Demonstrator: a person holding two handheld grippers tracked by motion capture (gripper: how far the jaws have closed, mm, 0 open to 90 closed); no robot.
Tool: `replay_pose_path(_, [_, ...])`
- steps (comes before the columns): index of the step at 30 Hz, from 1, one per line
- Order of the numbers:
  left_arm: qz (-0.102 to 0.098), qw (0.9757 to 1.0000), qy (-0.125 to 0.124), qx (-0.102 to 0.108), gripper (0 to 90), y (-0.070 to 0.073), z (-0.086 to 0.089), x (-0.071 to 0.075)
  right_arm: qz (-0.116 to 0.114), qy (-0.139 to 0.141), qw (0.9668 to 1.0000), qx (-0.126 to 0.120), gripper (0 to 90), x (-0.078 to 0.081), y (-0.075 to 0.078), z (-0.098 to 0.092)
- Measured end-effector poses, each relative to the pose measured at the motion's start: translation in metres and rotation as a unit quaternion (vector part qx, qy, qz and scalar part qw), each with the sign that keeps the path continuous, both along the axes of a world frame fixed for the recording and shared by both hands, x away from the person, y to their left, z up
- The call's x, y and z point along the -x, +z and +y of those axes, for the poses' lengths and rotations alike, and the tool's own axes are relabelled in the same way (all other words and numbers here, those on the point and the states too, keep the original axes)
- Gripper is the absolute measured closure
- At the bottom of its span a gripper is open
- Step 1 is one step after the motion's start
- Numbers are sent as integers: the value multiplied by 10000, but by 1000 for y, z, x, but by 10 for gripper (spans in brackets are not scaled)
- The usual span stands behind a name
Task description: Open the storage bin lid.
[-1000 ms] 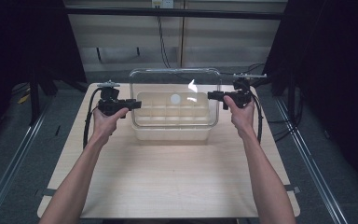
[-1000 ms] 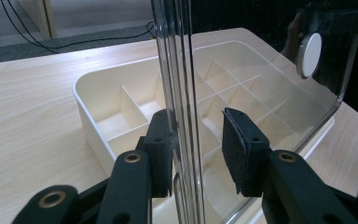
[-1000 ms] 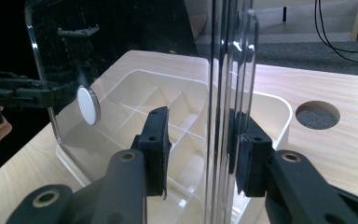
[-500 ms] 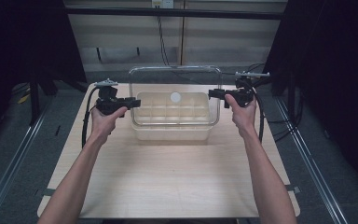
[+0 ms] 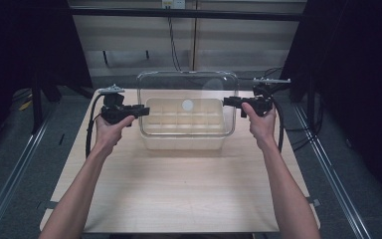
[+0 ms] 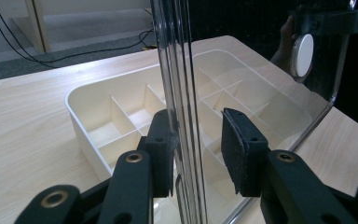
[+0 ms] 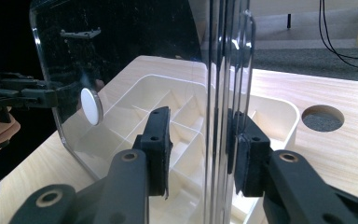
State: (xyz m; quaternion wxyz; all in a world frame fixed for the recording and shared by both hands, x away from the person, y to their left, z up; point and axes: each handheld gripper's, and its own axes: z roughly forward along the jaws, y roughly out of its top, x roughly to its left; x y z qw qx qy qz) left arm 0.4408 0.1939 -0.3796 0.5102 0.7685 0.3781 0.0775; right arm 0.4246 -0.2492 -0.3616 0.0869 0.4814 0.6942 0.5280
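Holding the clear lid (image 5: 187,102) by its two short edges, one gripper per side. Left gripper (image 6: 196,151) is clamped on the lid's rim, which runs edge-on between my jaws in the left gripper view; right gripper (image 7: 200,151) is clamped the same way on the opposite rim. The lid stands tilted up, lifted above the cream divided tray (image 5: 184,130), which sits on the wooden table (image 5: 179,189) just below it. My read: the job is seating the lid onto the tray. To do it well, I keep both hands level with each other so the lid doesn't twist, tip the top edge forward until the lid lies flat, line its corners up with the tray's rounded corners, then lower straight down. Grip is on a thin, slick rim, so no jerks. White round knob (image 5: 187,105) on the lid should end up facing up. Beyond the tray, cables hang against the back wall.
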Motion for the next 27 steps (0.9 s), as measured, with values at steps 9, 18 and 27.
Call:
replay_pose_path(9, [10,10000,4,70,655,0,2,6,-27,45,10000,22,631,8,3,1])
replay_pose_path(18, [5,10000,-50,52,651,-3,2,14,-22,72,10000,-27,644,18,1,0])
replay_pose_path(27, [-27,9998,-193,49,660,0,3,25,-9,28,10000,-86,636,27,-3,-2])
